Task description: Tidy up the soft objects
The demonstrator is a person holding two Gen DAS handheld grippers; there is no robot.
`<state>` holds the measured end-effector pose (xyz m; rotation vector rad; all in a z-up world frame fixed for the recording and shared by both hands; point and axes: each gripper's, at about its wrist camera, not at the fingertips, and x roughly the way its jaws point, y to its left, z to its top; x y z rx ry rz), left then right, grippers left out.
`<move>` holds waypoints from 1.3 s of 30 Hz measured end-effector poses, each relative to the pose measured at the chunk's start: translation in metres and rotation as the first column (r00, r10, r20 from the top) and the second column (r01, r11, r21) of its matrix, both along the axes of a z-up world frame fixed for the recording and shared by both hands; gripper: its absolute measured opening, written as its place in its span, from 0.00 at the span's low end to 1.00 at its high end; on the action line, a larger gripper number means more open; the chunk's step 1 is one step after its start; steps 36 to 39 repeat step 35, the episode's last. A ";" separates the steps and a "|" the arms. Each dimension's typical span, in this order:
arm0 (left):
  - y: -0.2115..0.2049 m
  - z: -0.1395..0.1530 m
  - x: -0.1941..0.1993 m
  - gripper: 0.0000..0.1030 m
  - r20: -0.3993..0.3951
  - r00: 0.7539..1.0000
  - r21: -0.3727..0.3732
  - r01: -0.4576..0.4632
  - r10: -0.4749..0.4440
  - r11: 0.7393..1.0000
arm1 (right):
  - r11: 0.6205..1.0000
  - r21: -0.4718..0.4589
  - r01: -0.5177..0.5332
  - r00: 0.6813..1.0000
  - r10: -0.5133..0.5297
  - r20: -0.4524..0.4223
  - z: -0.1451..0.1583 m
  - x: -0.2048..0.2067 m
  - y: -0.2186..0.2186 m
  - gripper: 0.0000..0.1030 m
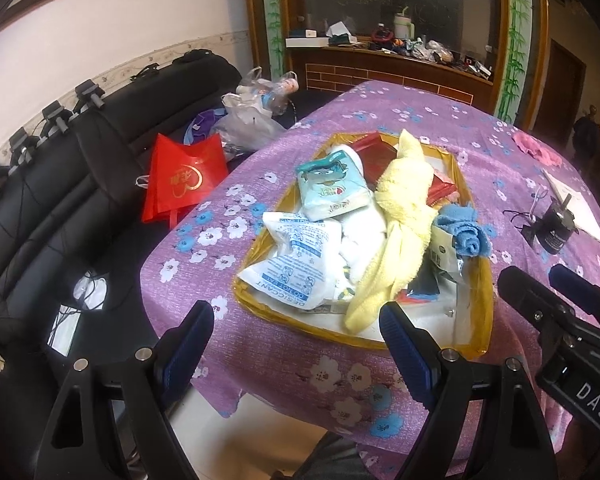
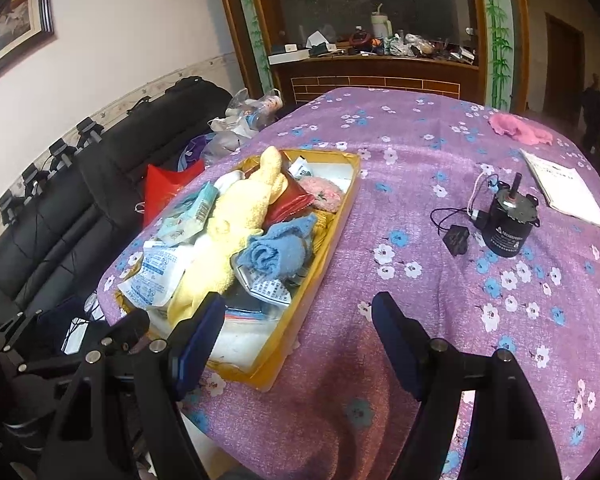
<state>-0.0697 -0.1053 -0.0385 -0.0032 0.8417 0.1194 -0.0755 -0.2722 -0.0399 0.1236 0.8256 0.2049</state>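
Note:
A shallow yellow box sits on the purple flowered tablecloth. It holds a yellow towel, a rolled blue cloth, a white desiccant pack, a teal tissue pack, a red packet and a pink fluffy item. A pink cloth lies far right on the table. My left gripper is open and empty before the box. My right gripper is open and empty at the box's near right corner.
A black motor with cable and a white booklet lie on the table's right. A black sofa with a red bag and plastic bags stands left. A wooden cabinet stands behind.

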 end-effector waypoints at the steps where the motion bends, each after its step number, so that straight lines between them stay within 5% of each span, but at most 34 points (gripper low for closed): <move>1: 0.000 0.000 0.001 0.85 -0.003 1.000 0.001 0.001 -0.001 1.000 | 1.000 0.003 -0.004 1.000 0.004 0.000 0.000 0.000 0.001 0.73; 39: 0.000 -0.013 0.013 0.85 -0.032 0.999 0.005 0.010 -0.009 1.000 | 1.000 0.006 -0.004 1.000 0.004 -0.013 -0.009 0.008 -0.003 0.73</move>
